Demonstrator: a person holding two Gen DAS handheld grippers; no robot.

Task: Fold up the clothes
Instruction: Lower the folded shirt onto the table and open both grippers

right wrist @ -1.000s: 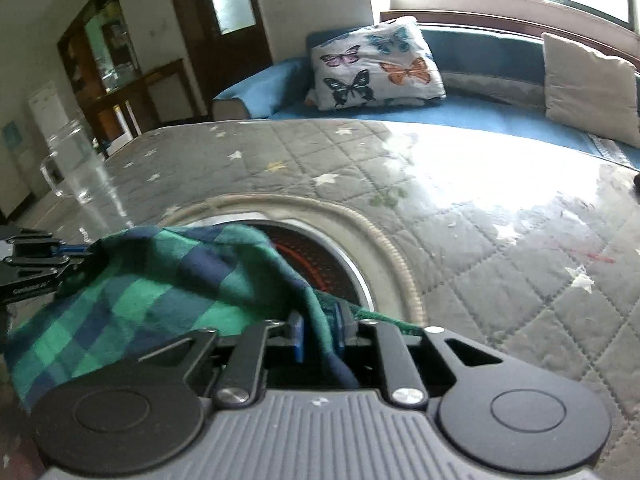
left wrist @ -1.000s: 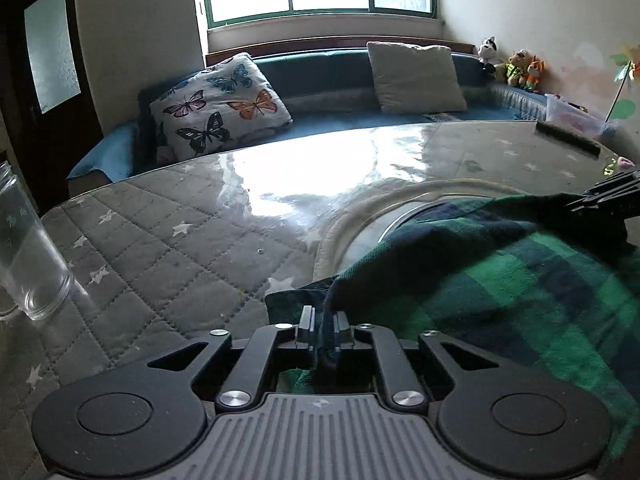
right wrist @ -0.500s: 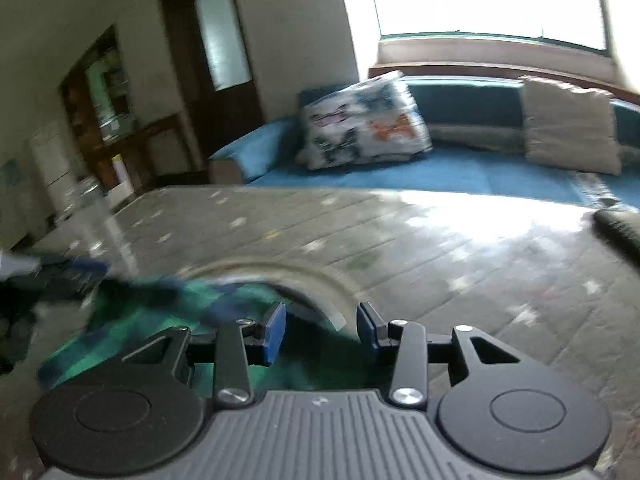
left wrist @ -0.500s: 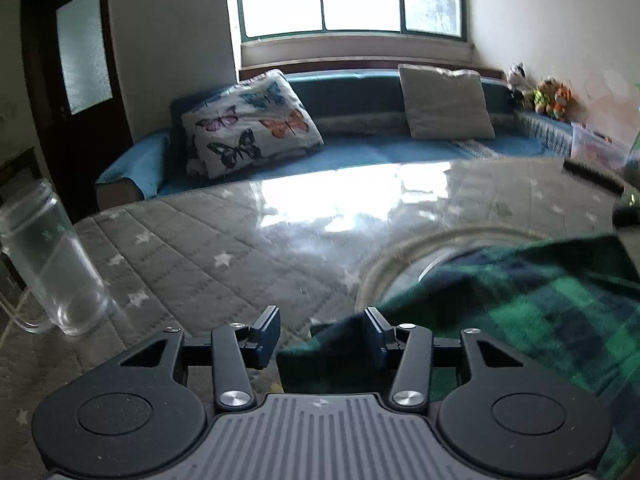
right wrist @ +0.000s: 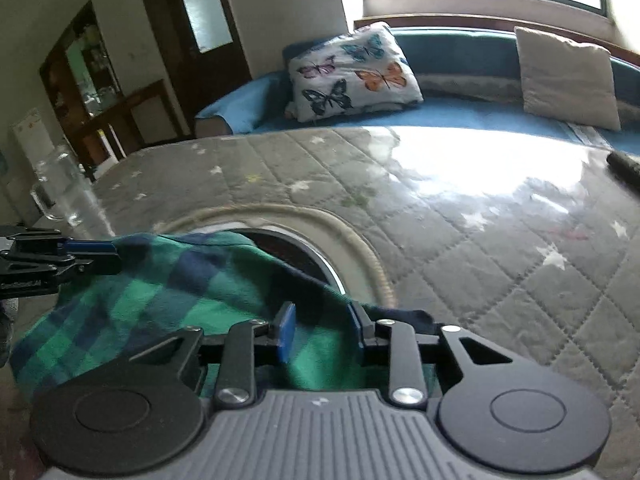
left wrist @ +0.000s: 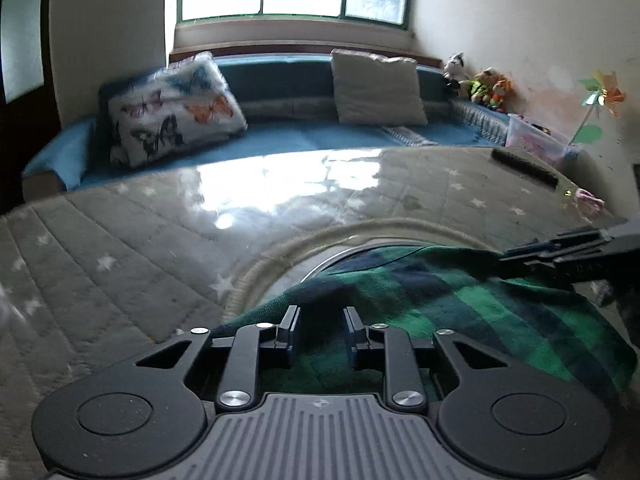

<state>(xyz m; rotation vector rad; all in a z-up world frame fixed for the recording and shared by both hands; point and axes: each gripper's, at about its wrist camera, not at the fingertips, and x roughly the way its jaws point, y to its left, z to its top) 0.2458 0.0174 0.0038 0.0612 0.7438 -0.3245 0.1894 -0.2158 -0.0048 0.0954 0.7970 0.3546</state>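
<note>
Both claws agape: left claw (left wrist: 319, 330), right claw (right wrist: 322, 326); plaid cloth (left wrist: 460, 300) beneath.

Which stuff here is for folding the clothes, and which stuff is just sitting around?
For the folding:
green plaid cloth
left gripper, open over the cloth
right gripper, open over the cloth

Just sitting around:
glass mug
butterfly pillow
grey pillow
stuffed toys
pinwheel
dark bar-shaped thing
</note>
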